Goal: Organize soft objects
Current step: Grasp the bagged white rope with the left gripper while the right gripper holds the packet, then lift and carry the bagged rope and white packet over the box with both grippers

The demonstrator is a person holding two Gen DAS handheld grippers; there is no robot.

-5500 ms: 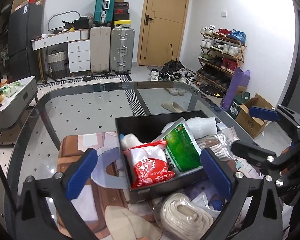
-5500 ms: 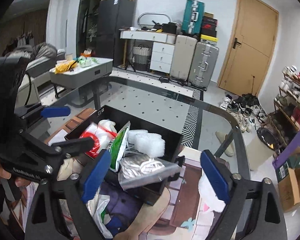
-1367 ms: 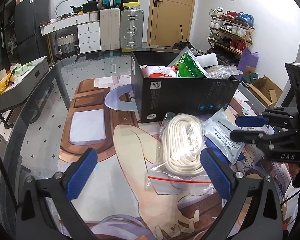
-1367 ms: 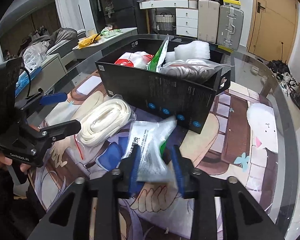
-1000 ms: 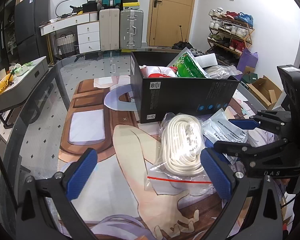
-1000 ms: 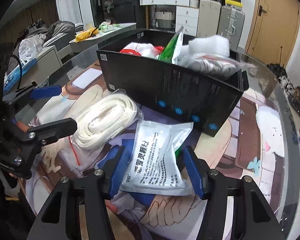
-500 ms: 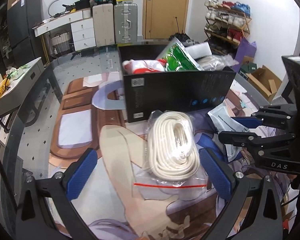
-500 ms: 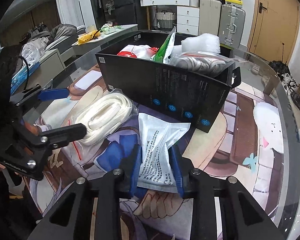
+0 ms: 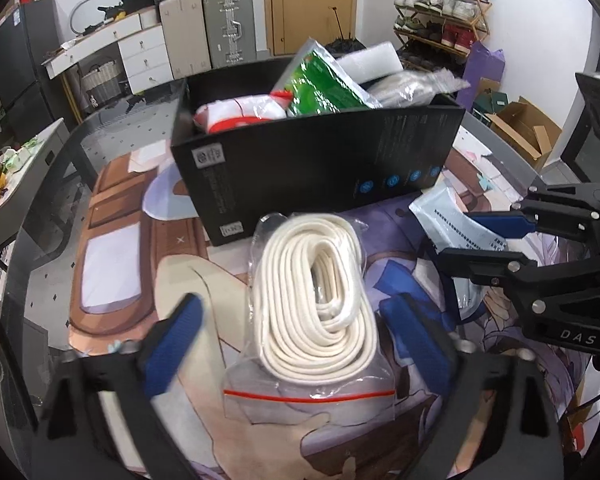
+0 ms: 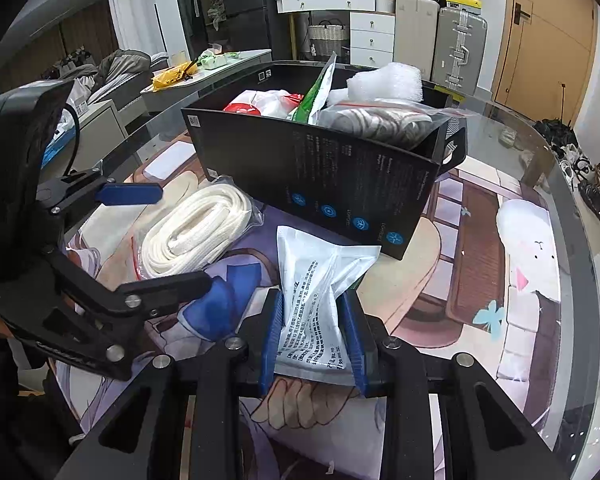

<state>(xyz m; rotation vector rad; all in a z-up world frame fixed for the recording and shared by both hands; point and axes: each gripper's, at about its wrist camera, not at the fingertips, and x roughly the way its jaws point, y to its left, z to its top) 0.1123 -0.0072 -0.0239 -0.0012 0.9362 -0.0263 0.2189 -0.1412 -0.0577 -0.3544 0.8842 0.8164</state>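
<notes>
A black box on the glass table holds several soft packets; it also shows in the right wrist view. A clear bag of coiled white rope lies in front of it, between the open fingers of my left gripper. The rope bag also shows in the right wrist view. My right gripper is shut on a white printed packet just off the mat; this gripper and packet also show in the left wrist view.
A printed mat covers the glass table, whose curved edge runs at the right. A white plush shape lies right of the box. Suitcases, drawers, a door and a shoe rack stand behind.
My left gripper has moved forward over the rope bag and its fingers have narrowed around it. My right gripper stays shut on the white packet and has lifted it slightly.
</notes>
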